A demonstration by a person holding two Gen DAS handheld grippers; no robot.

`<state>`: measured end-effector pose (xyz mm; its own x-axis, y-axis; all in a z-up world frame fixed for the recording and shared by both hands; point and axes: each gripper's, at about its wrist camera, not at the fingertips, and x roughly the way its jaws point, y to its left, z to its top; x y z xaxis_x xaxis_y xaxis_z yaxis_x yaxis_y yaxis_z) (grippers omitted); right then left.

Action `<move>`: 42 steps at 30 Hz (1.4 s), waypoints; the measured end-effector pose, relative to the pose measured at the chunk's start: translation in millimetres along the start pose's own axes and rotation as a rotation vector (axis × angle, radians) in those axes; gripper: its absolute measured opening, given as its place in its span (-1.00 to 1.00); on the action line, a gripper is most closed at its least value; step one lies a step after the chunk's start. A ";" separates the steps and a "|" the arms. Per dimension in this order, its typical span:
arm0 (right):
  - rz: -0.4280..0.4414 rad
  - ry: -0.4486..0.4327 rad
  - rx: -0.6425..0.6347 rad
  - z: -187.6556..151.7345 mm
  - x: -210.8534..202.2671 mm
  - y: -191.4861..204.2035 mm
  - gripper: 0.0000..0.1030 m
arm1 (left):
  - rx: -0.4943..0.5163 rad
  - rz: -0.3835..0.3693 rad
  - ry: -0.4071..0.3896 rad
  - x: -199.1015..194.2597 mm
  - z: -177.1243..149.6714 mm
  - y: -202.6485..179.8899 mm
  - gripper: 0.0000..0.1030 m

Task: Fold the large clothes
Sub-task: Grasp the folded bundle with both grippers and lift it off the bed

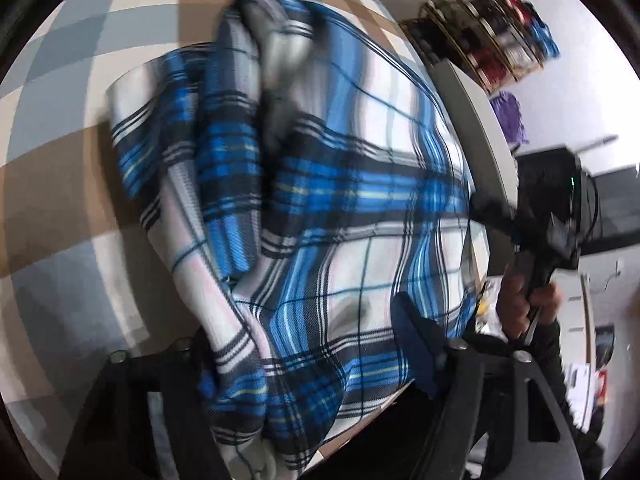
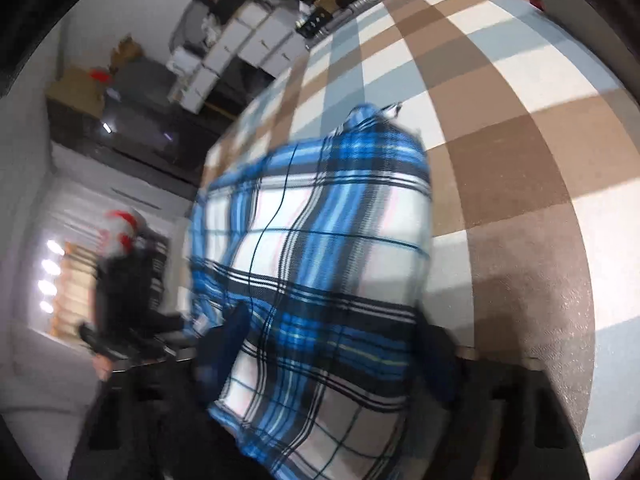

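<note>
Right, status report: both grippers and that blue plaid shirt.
Left gripper shut on blue-and-white plaid fabric shirt. Right gripper likewise clamped. Shirt bunched over checkered brown-and-blue cloth surface. Nothing blocking.

a large blue, white and black plaid shirt point(image 1: 320, 208) point(image 2: 320, 264) with thin yellow lines lies bunched and partly lifted over the checked brown, white and grey cloth point(image 1: 60, 168) point(image 2: 500, 152). its folds are rumpled, not flat.

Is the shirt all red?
No, the shirt is a blue, white and black plaid, lying over a brown, white and pale blue checked cloth.
</note>
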<state>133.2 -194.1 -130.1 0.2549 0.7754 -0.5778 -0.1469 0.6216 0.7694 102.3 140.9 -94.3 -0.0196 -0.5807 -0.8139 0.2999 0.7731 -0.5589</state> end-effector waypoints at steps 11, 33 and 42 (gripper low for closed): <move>-0.012 0.010 -0.004 -2.4 1.7 -2.9 0.09 | 0.035 0.120 -0.065 -3.4 -16.8 -9.3 -0.27; -0.049 -0.043 -0.081 -15.0 7.7 6.2 -0.26 | 0.189 0.247 -0.120 9.4 -15.0 -30.4 0.01; 0.285 -0.018 0.004 -14.7 -3.0 0.8 -0.29 | 0.172 0.244 -0.131 8.5 -13.9 -24.3 -0.04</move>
<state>118.2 -194.3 -131.8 0.2206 0.9167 -0.3332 -0.2115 0.3785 0.9011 81.6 120.8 -89.8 0.1921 -0.4198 -0.8870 0.4373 0.8458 -0.3056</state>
